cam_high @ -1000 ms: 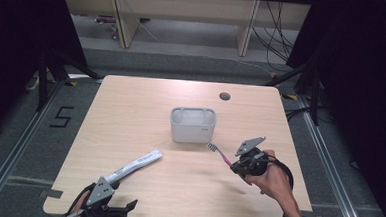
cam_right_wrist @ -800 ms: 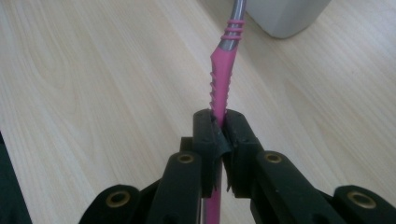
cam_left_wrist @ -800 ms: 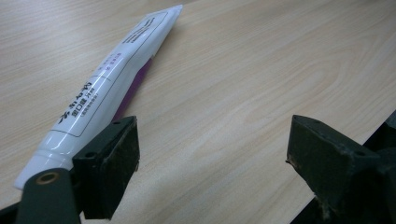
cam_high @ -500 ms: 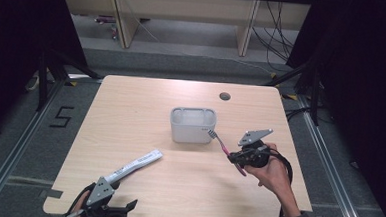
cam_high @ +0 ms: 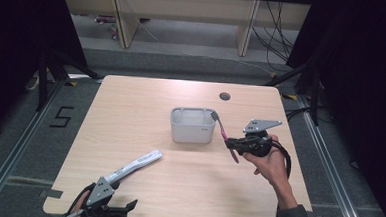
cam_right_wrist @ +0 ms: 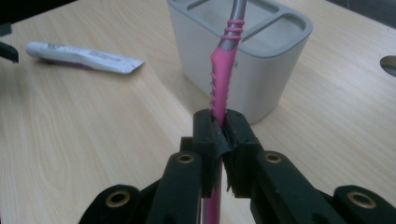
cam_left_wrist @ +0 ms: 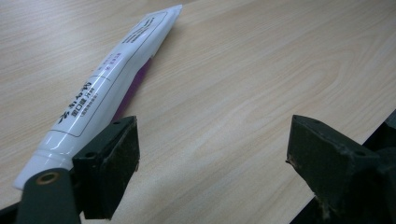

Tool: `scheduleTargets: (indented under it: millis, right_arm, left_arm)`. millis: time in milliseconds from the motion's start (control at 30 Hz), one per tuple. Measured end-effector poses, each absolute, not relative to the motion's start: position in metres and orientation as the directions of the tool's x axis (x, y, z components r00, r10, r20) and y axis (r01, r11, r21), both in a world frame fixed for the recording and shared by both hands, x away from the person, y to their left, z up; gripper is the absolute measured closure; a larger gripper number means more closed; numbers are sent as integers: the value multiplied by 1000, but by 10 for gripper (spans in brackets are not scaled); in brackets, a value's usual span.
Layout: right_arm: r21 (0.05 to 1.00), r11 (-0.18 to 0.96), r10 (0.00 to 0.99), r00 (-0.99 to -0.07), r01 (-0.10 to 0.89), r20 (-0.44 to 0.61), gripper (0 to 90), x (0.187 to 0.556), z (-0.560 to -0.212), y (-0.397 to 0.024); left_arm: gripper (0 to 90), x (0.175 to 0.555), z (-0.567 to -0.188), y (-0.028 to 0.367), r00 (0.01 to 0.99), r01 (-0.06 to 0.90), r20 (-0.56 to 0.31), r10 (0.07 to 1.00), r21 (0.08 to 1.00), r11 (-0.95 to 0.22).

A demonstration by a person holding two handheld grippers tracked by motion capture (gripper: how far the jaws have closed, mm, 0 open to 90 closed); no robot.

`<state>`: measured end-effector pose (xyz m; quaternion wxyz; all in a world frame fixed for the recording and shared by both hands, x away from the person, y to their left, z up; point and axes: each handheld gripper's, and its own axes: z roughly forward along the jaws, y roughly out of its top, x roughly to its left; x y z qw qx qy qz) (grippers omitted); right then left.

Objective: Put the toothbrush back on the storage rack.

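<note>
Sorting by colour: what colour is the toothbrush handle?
Pink, with a grey neck; the toothbrush shows best in the right gripper view.

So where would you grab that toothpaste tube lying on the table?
Across the middle of the toothpaste tube, coming straight down from above. It lies flat and long on the table, so open fingers can straddle its narrow width. The left gripper sits open beside its cap end.

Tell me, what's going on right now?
Right gripper shut on toothbrush, head at holder rim. Left gripper open beside toothpaste tube. Nothing in the way.
</note>
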<state>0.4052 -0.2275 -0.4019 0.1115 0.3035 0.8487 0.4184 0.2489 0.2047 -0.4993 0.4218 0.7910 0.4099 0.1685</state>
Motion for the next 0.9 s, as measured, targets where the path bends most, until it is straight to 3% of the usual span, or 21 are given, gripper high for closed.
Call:
scheduleTargets:
  millis: [900]
  right_arm:
    - [890, 264, 663, -740, 371, 111, 846, 432, -391, -221]
  left_arm:
    - [167, 249, -499, 205, 609, 504, -79, 789, 806, -309]
